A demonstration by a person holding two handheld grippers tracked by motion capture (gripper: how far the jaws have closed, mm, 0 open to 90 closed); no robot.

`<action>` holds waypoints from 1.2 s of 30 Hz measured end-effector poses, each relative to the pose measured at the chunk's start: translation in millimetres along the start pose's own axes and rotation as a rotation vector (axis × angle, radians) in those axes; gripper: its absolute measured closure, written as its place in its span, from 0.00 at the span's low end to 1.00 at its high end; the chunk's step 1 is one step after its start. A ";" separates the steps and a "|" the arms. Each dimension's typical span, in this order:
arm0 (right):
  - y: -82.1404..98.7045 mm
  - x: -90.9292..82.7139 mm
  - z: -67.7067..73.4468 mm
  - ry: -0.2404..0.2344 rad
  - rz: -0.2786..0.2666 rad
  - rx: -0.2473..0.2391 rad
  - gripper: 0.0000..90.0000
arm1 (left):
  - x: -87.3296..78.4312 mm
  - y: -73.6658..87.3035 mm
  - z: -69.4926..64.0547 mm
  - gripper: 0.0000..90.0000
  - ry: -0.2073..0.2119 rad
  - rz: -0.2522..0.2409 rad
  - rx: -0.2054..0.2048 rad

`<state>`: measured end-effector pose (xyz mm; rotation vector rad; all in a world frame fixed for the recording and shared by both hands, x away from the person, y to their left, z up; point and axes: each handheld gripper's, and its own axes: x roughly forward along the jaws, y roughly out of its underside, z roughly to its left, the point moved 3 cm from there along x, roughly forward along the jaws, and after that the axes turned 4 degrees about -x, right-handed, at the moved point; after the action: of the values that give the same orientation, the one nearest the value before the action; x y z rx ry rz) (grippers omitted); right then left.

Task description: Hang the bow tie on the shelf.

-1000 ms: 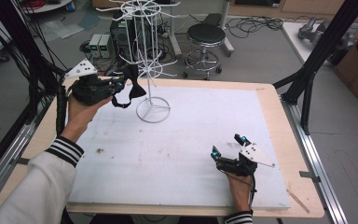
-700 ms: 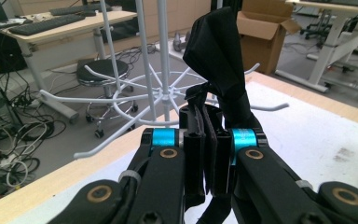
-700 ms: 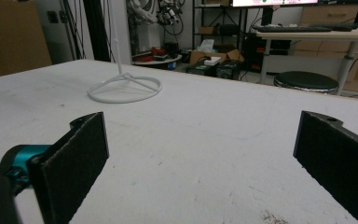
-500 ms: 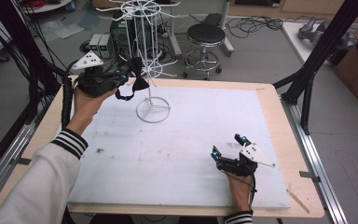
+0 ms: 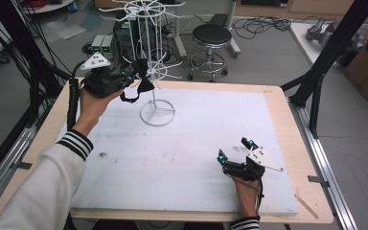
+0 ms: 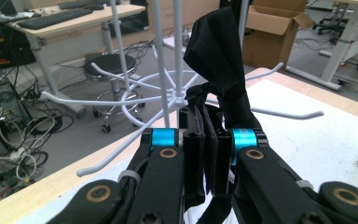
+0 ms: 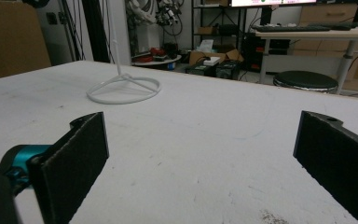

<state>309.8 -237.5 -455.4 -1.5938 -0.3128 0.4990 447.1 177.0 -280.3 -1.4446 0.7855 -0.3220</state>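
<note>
Nearest to me in the high view, my right gripper (image 5: 231, 151) rests on the white table mat (image 5: 206, 143) near its front right corner. Its 2 jaws stand wide apart with nothing between them. The right gripper view confirms this: the 2 black pads (image 7: 77, 156) frame bare mat surface, and the ring base of the rack (image 7: 123, 91) lies farther off on the mat.

Farther back and to the left, my left gripper (image 5: 133, 80) is raised above the rear left part of the table. Its jaws are clamped on a black bow tie (image 5: 142, 82). In the left gripper view, the jaws stand nearly together with the folded black fabric (image 6: 221, 70) pinched between them; 1 lobe of the fabric rises above the jaws, and a strap loop hangs below the gripper in the high view.

The bow tie is therefore off the table, held in the air just beside the upright pole of the white wire display rack (image 5: 153, 62). I cannot tell whether the fabric touches a rack arm. In the left gripper view, the lower tier of white wire arms (image 6: 168, 95) spreads directly behind the jaws.

Farthest back, beyond the table edge, a black round stool (image 5: 212, 36) stands on the floor.
</note>
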 end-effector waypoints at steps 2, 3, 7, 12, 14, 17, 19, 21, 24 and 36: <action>0.0 0.0 -0.3 0.001 -0.006 -0.002 0.02 | 0.5 -0.8 0.9 0.94 -0.008 0.002 -0.006; 0.0 -0.2 -0.4 0.001 -0.005 -0.002 0.02 | 0.9 -1.3 0.9 0.91 -0.005 0.001 -0.016; 0.0 -0.2 -0.3 0.002 -0.005 0.001 0.02 | 2.2 -1.6 1.8 0.83 -0.004 0.006 -0.040; 0.1 -0.3 -0.3 0.004 -0.007 0.002 0.02 | 0.5 -3.0 0.7 0.56 0.017 -0.014 -0.049; 0.1 -0.3 -0.3 0.004 -0.007 0.004 0.02 | -1.3 -3.6 -0.1 0.40 0.015 -0.008 -0.047; 0.1 -0.3 -1.5 0.009 -0.010 0.004 0.02 | -6.6 -3.0 -1.0 0.18 0.020 0.001 -0.012; 0.1 -0.7 -1.3 0.008 -0.009 0.013 0.02 | -13.6 -1.3 -1.1 0.17 0.039 -0.040 -0.022; 0.1 -0.8 -1.2 0.008 -0.011 0.014 0.02 | -22.5 1.7 -1.2 0.15 0.050 -0.070 -0.022; 0.2 -0.9 -0.9 0.006 -0.009 0.015 0.02 | -38.7 11.2 -2.4 0.13 0.066 -0.111 -0.013; 0.2 -0.8 -1.0 0.005 -0.009 0.013 0.02 | -83.0 96.0 -13.5 0.07 0.095 -0.188 0.065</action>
<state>309.6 -238.7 -455.4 -1.5806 -0.3119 0.4890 354.3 232.9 -347.7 -1.4535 0.7100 -0.5589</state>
